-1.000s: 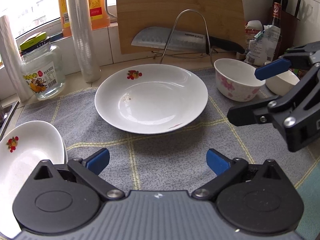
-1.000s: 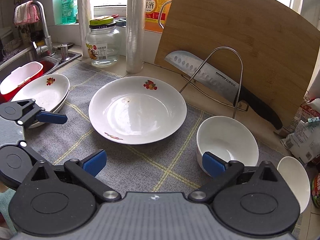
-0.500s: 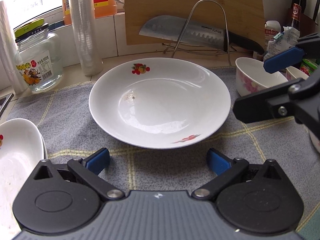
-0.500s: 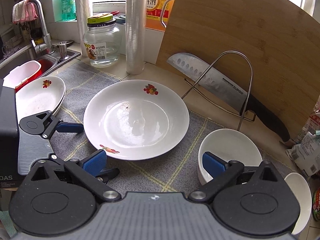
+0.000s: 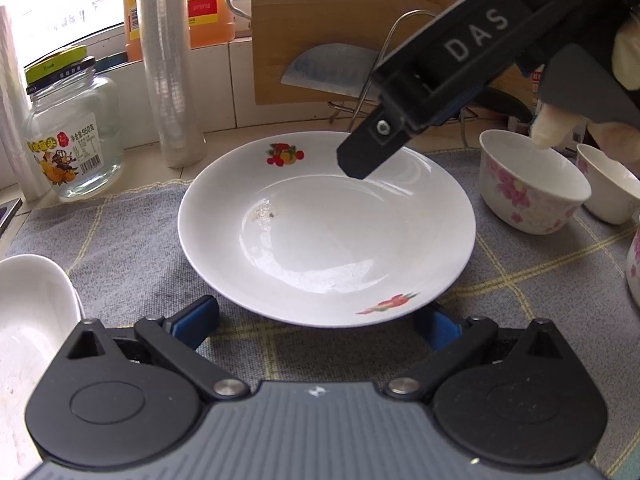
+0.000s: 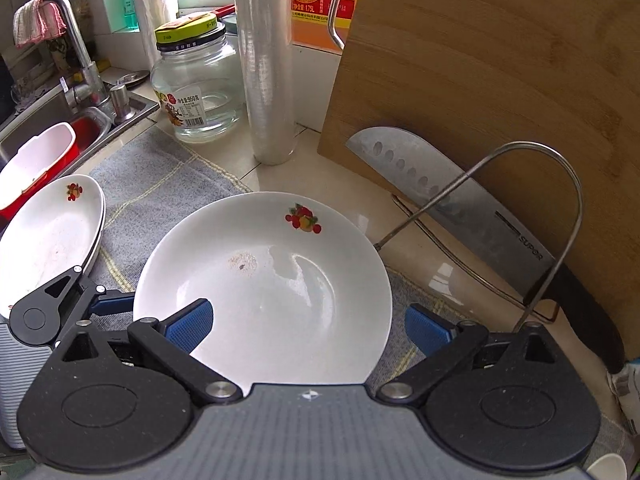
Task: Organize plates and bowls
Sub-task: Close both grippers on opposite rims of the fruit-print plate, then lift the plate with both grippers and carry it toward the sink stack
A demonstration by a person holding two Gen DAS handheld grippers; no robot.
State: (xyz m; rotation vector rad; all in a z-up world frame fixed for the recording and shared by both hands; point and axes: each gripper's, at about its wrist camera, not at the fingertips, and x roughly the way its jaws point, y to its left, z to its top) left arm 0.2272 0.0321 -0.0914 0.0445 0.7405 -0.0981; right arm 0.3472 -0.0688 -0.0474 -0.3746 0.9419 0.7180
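Now both claws wide open: left claw [image 5: 316,322] under plate [image 5: 326,236] near rim (contact unclear), right claw [image 6: 306,330] above it

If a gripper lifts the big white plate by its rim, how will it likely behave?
The plate looks like glazed ceramic: probably rigid, fairly heavy, breakable if dropped. Its glossy, reflective surface suggests the rim could slip between the pads. Wide and shallow, it may tilt when held from one edge.

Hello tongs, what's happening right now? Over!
Both tongs open, left tongs and right tongs at the big plate. Nothing gripped. Bowls wait, nothing blocking.
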